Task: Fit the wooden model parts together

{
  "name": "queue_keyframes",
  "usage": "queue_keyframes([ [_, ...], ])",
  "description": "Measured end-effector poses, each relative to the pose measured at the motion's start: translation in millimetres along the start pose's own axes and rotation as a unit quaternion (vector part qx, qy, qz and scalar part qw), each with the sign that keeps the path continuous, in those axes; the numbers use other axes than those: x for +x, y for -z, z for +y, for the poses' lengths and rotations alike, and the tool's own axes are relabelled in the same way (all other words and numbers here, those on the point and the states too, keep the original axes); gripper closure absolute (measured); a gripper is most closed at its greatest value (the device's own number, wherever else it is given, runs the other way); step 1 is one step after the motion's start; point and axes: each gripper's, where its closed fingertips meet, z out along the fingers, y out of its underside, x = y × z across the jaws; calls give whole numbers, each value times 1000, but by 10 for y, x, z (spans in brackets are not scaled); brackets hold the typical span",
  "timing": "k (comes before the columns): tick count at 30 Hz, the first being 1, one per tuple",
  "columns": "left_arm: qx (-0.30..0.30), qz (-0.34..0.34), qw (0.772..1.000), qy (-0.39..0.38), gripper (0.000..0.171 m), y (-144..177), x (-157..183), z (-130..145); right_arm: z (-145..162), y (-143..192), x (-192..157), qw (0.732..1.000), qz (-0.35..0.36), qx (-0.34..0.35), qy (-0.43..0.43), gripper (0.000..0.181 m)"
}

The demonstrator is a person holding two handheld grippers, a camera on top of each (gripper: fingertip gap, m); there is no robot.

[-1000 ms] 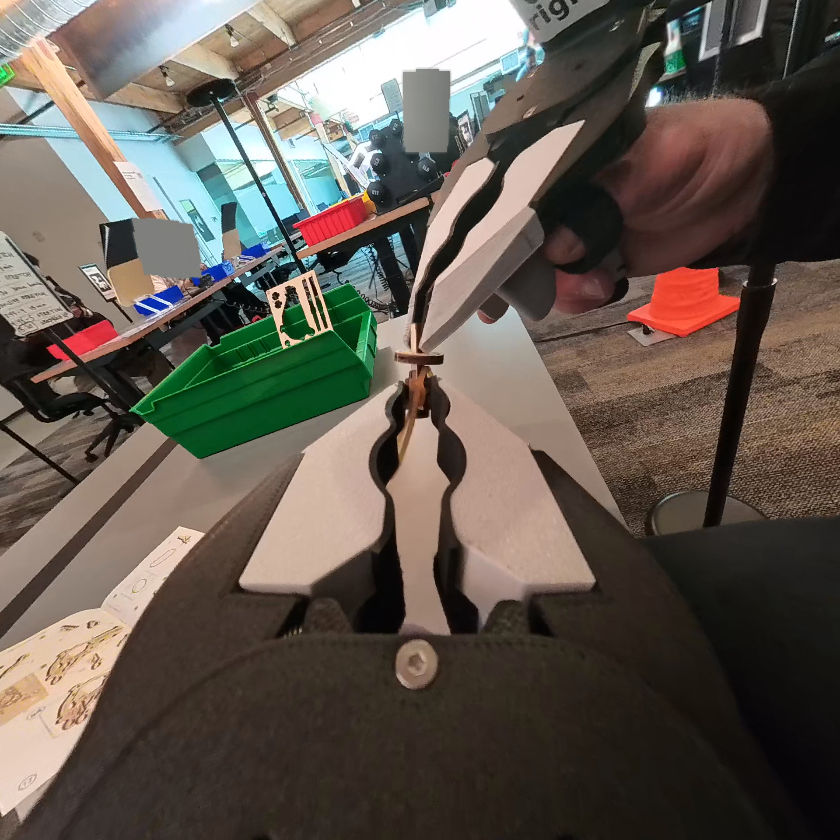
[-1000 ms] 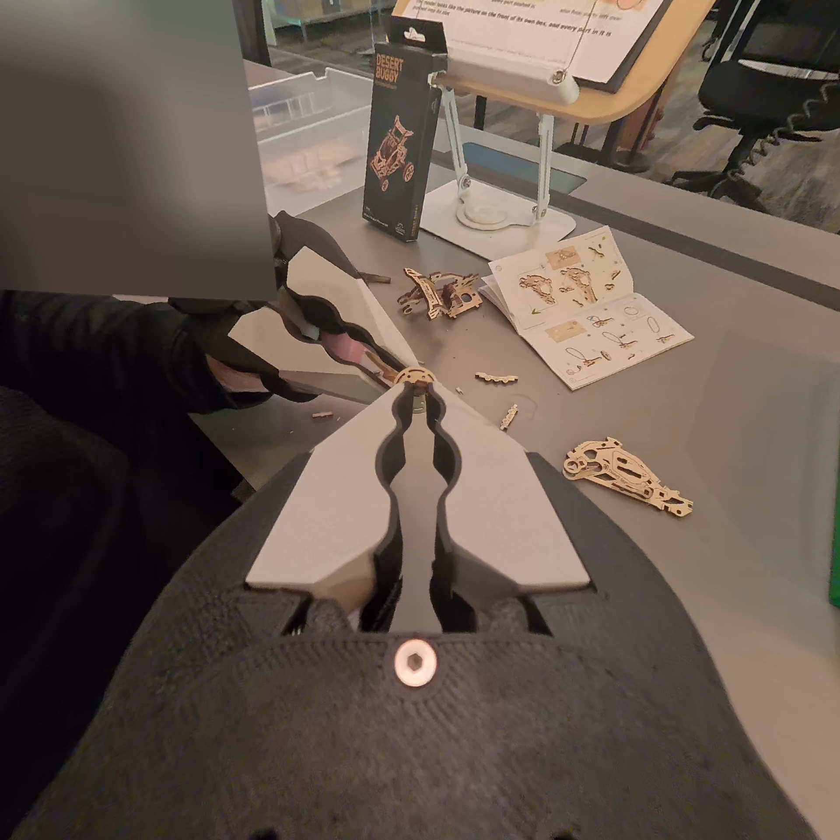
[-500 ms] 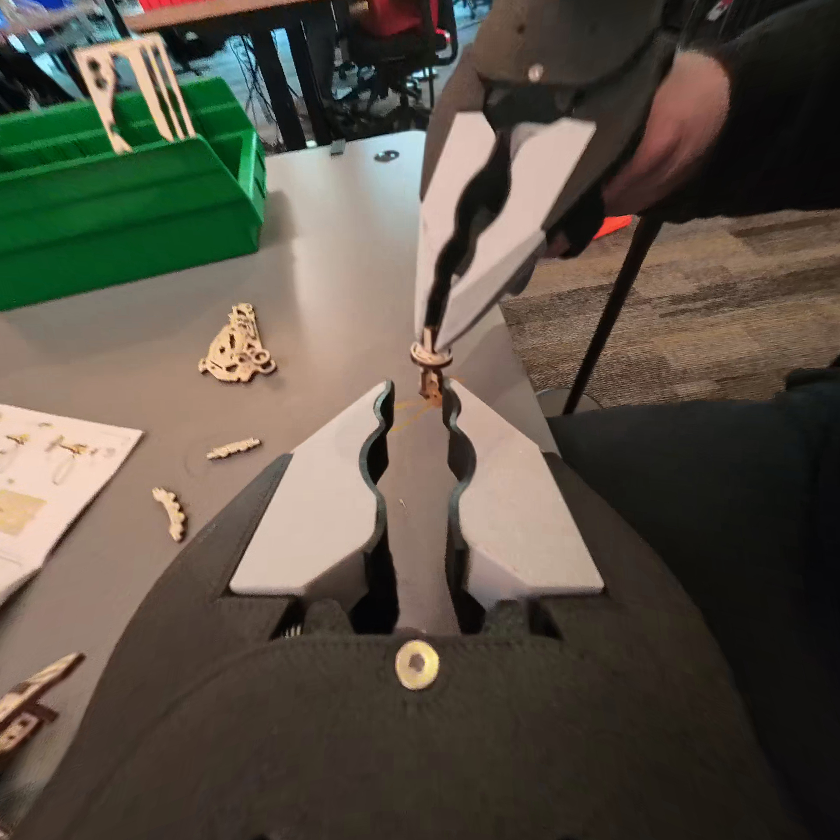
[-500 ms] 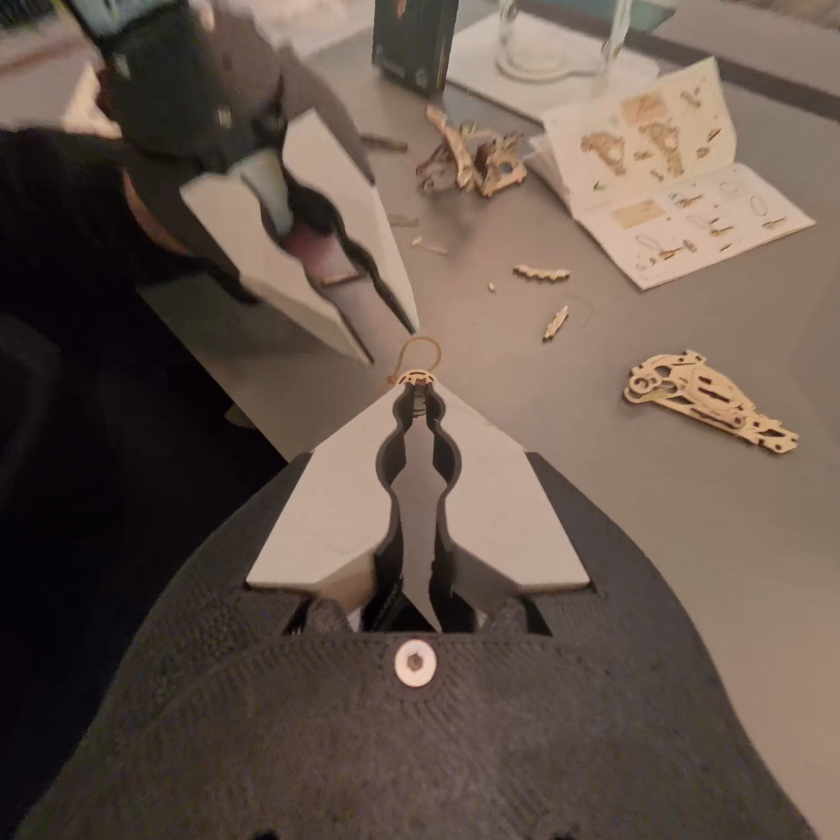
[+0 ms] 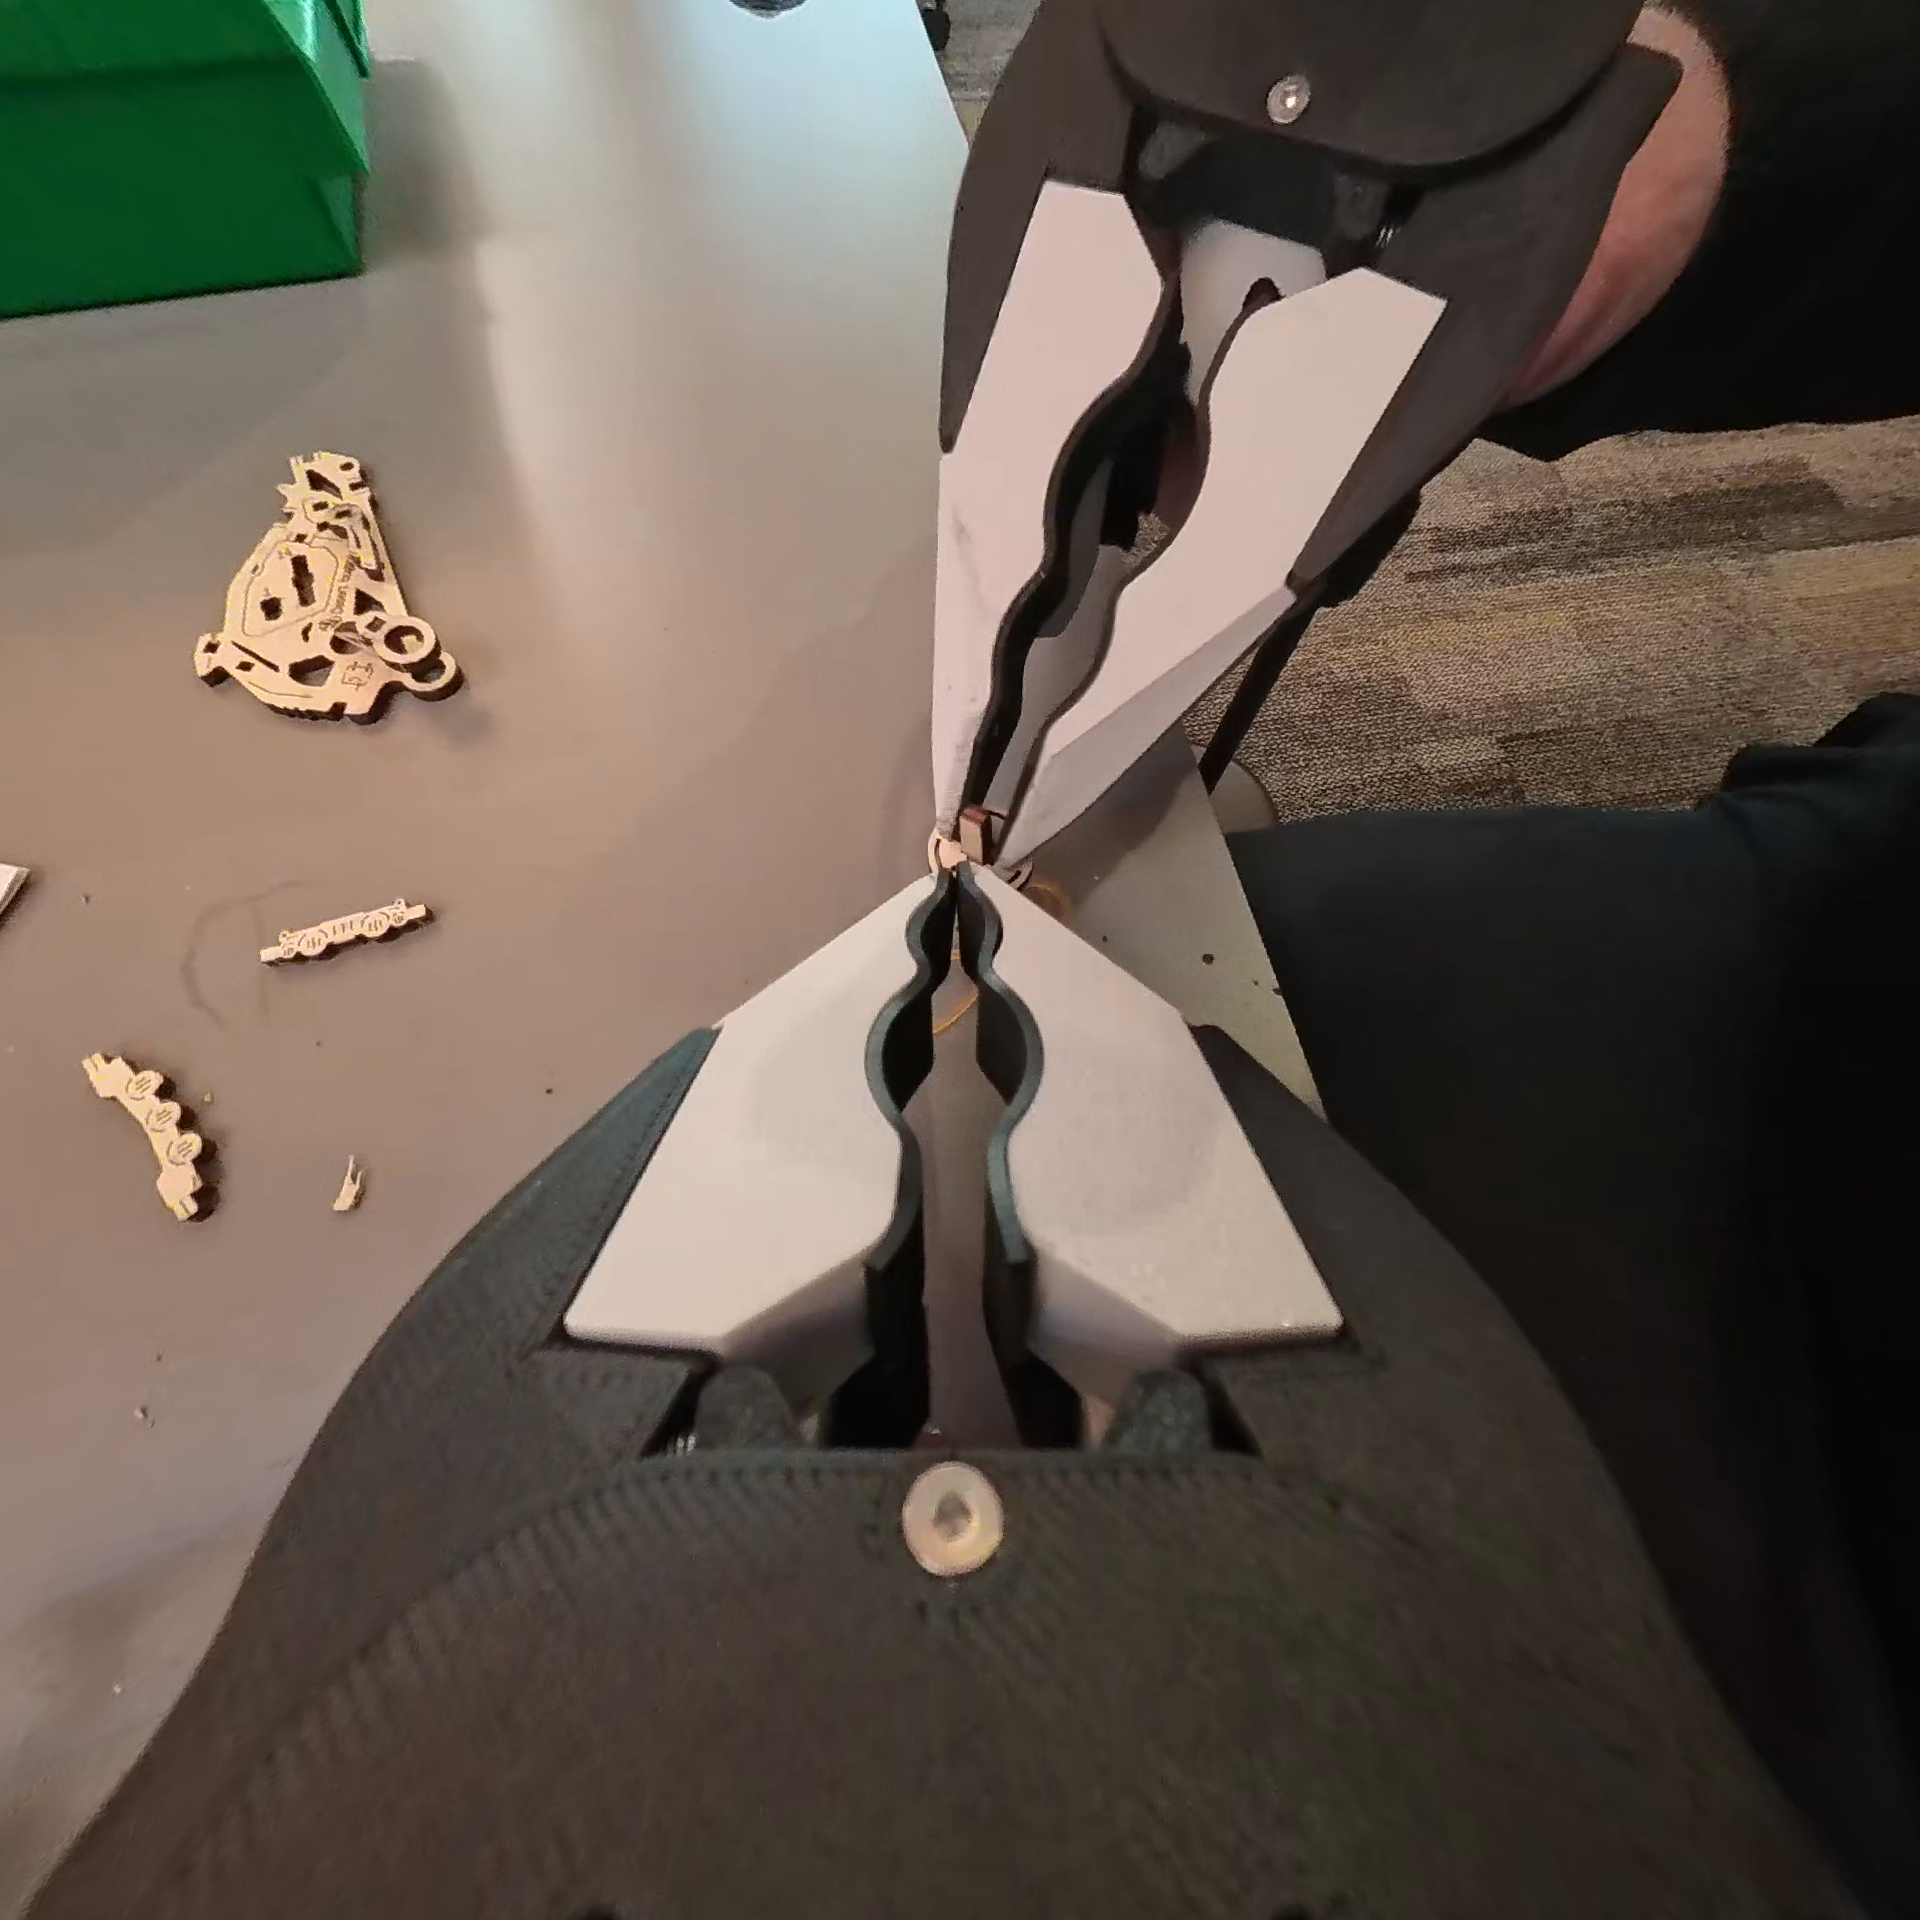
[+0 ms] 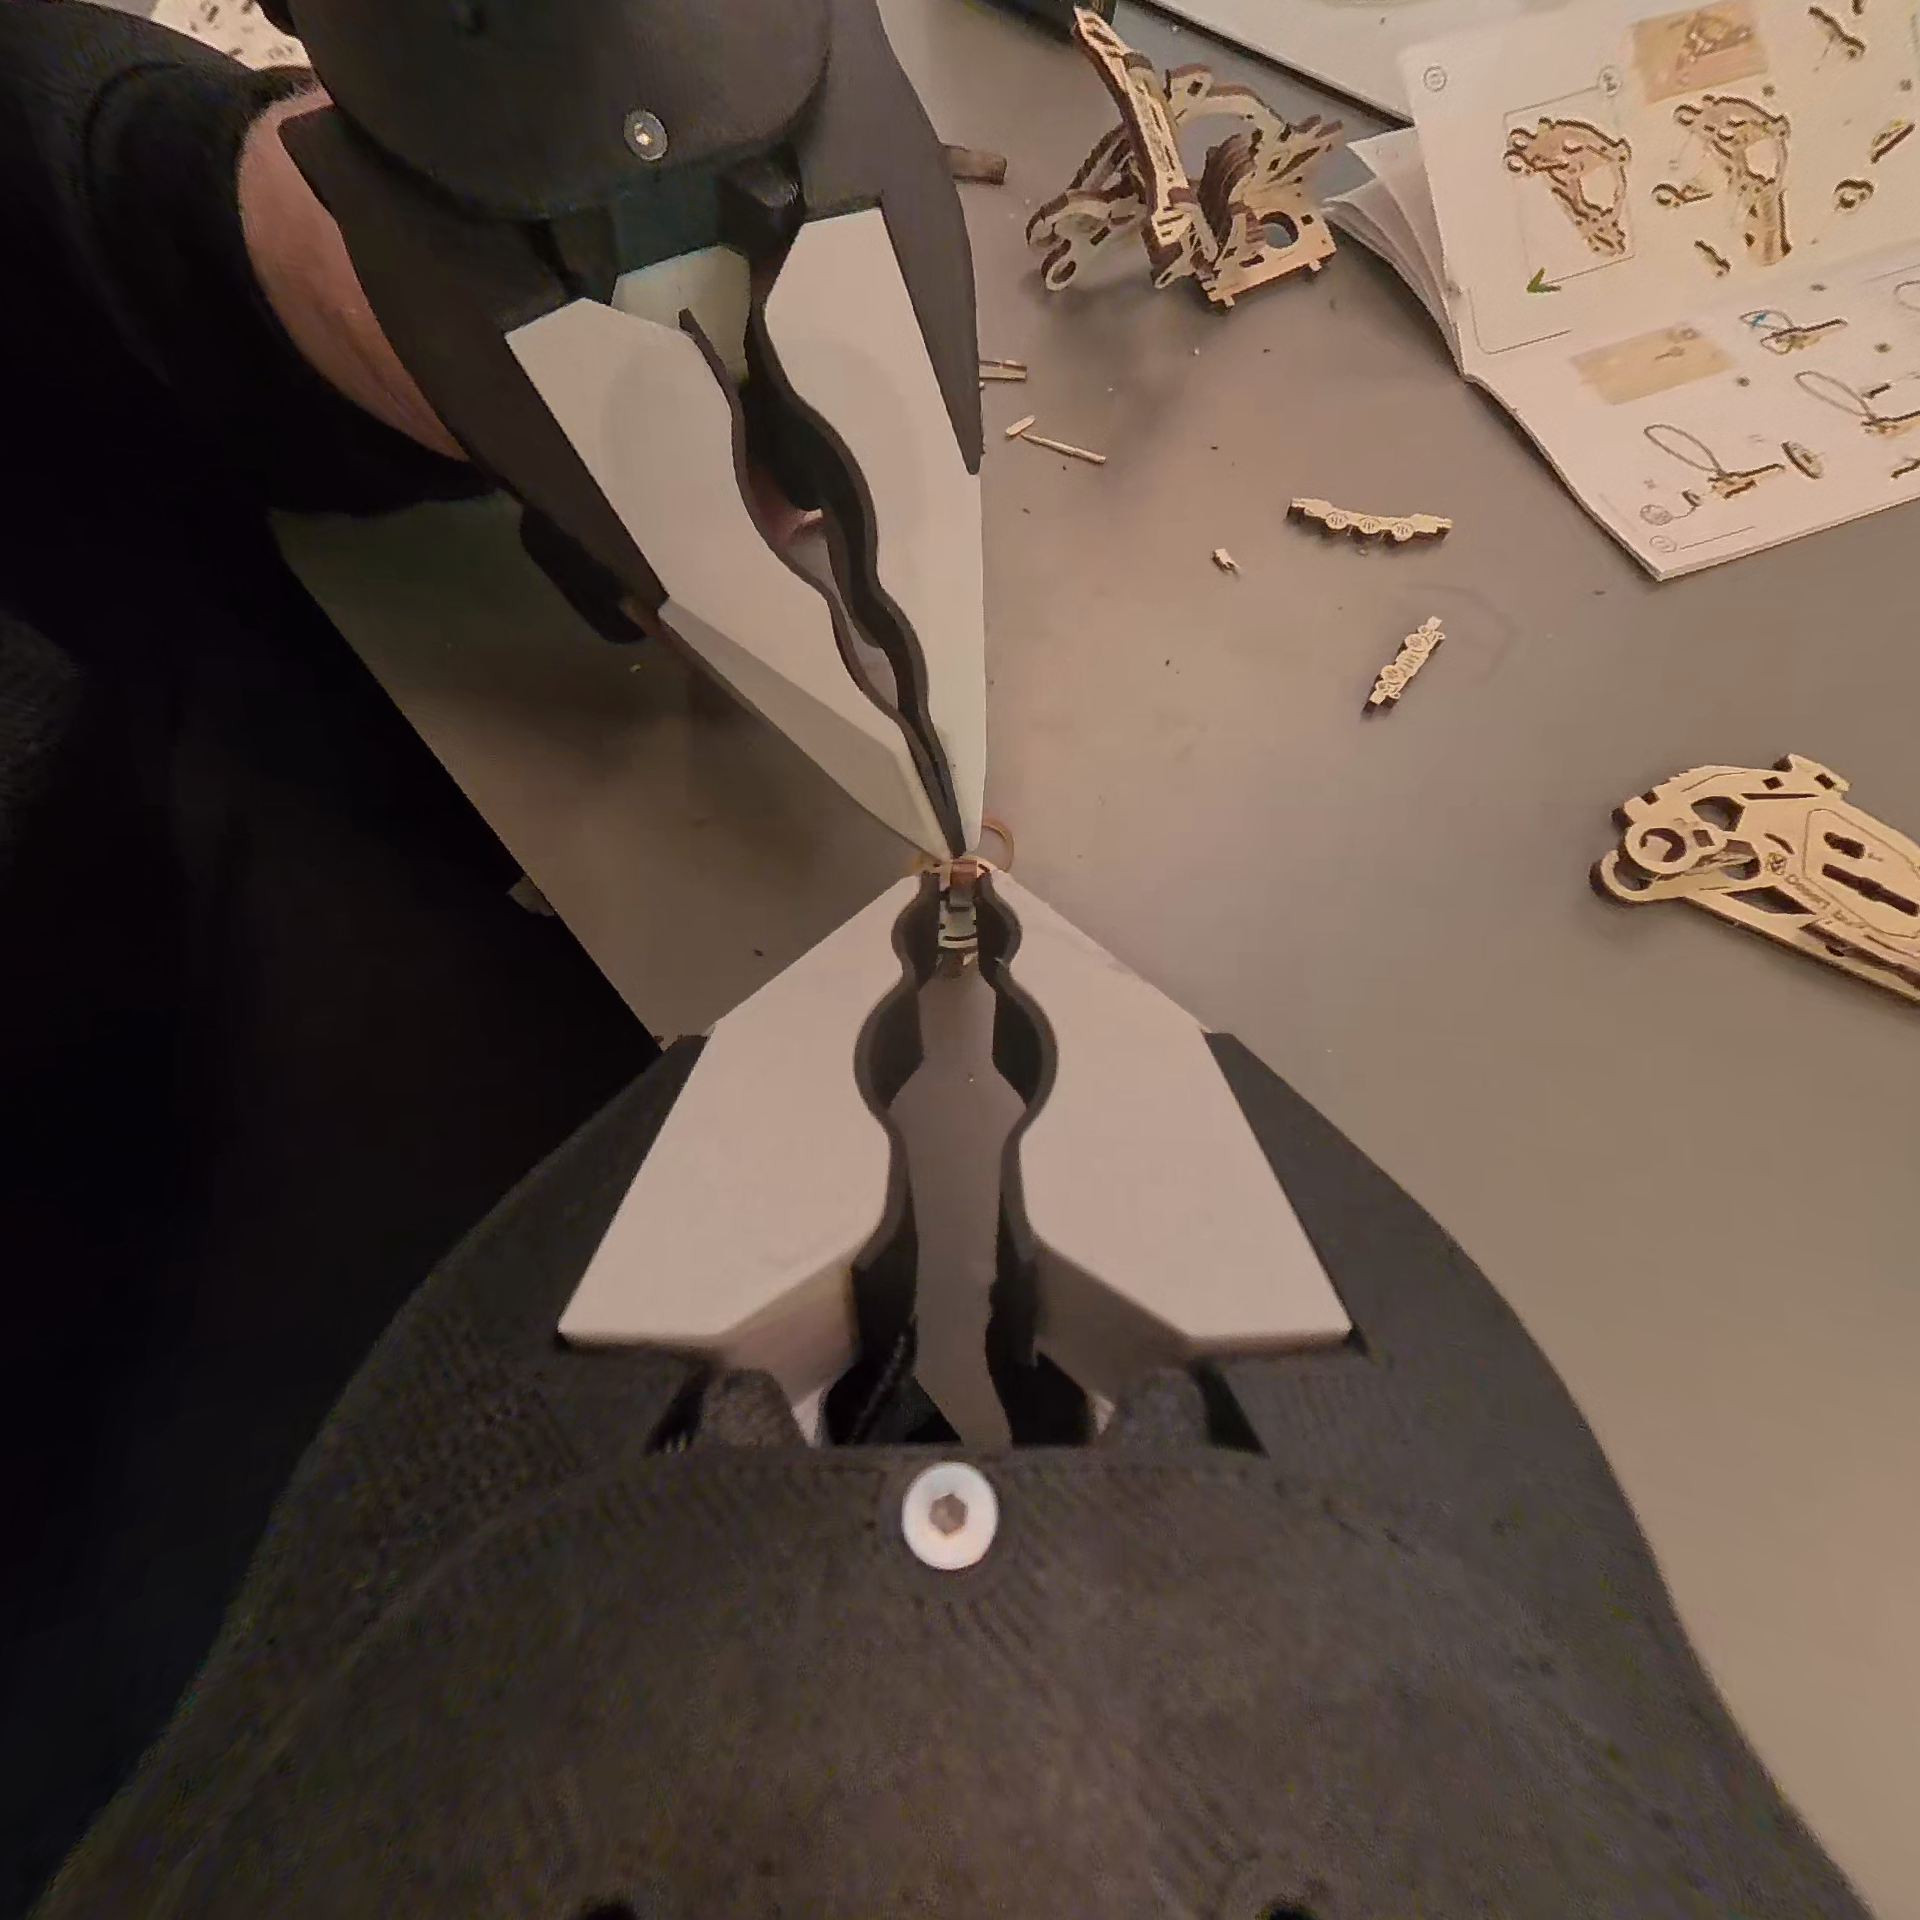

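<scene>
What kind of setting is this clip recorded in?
Probably an office or lab workbench used for hobby-kit assembly: a grey table strewn with laser-cut wooden parts, an open instruction booklet, a green bin, and carpet beyond.

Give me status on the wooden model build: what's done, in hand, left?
Done: a partly built frame stands by the instruction booklet. In hand: the right gripper is shut on a small wooden part, the left gripper shut at its tip, tip to tip; the joint is too small to judge. Left: a flat side panel and two toothed strips lie loose.
</scene>
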Motion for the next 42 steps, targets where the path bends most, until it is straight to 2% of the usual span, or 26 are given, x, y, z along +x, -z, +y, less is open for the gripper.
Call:
queue_keyframes([
  [5,1,-3,1000,-3,171,-14,2,-14,11,28,-15,999,-5,30,-18,174],
  [26,-13,-3,1000,9,171,-82,27,-24,78,51,-31,997,10,62,-46,181],
  [39,-12,15,999,26,171,-31,16,7,118,99,-12,998,38,55,-15,181],
  [42,-14,19,1000,11,171,-44,61,-8,125,107,-23,998,39,55,-12,181],
])
